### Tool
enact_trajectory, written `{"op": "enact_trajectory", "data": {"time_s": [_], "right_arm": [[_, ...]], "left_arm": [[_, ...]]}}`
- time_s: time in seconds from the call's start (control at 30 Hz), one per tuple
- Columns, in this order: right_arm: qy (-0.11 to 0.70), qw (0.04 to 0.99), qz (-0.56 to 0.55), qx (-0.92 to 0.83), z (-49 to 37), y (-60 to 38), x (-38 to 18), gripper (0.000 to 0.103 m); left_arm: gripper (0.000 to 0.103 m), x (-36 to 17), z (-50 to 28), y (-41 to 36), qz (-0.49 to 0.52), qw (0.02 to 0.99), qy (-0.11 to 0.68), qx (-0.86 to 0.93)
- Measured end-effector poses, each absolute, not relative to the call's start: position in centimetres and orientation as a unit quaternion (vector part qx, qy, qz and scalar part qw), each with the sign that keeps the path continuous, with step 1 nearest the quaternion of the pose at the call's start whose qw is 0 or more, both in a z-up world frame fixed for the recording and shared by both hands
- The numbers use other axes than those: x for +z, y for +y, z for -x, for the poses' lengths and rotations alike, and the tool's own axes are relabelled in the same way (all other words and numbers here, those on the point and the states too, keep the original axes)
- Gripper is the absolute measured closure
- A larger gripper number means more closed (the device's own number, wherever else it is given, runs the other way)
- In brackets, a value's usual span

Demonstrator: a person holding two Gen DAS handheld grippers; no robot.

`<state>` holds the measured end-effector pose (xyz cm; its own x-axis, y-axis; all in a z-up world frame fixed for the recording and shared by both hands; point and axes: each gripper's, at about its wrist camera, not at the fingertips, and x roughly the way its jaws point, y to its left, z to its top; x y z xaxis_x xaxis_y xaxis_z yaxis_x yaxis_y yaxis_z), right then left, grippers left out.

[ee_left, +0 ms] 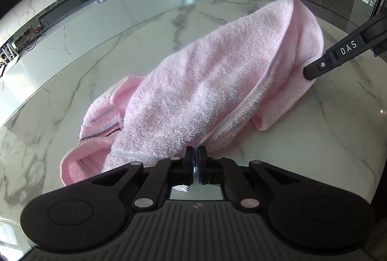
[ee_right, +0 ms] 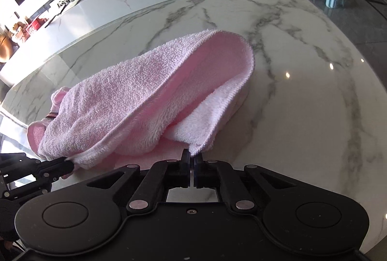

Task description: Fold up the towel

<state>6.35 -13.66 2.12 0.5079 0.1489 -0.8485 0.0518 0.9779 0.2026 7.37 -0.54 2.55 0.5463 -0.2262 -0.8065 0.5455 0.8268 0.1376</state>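
Both near corners of the fluffy pink terry towel (ee_left: 205,82) are now pinched, so this looks like the start of a fold: the grasp is made and the carry is not yet begun. The left gripper (ee_left: 196,159) has its jaws pressed together on the towel's near hemmed edge, and the right gripper (ee_right: 192,161) is likewise clamped on a corner of the cloth at its own tips.

The towel lies on the white grey-veined marble table (ee_right: 302,67), bunched and partly doubled over, with one flap arched up so the smoother inner face shows. A striped border end (ee_left: 101,130) is crumpled at the near left in the left wrist view. Its long axis runs from the two grippers away towards the far edge of the table, the rounded fold pointing far.

Next, I'd judge, both hands should lift together and draw apart to pull the held edge taut, then carry it over to meet the far end evenly, without letting either corner slip.
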Motion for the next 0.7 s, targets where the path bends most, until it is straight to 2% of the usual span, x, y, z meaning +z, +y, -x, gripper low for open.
{"op": "enact_trajectory", "data": {"time_s": [0.7], "right_arm": [[0.406, 0.911, -0.058, -0.030, -4.0, -20.2, 10.3, 0.102]], "left_arm": [[0.101, 10.7, -6.9, 4.1, -0.220, 0.898, 0.362, -0.122]]}}
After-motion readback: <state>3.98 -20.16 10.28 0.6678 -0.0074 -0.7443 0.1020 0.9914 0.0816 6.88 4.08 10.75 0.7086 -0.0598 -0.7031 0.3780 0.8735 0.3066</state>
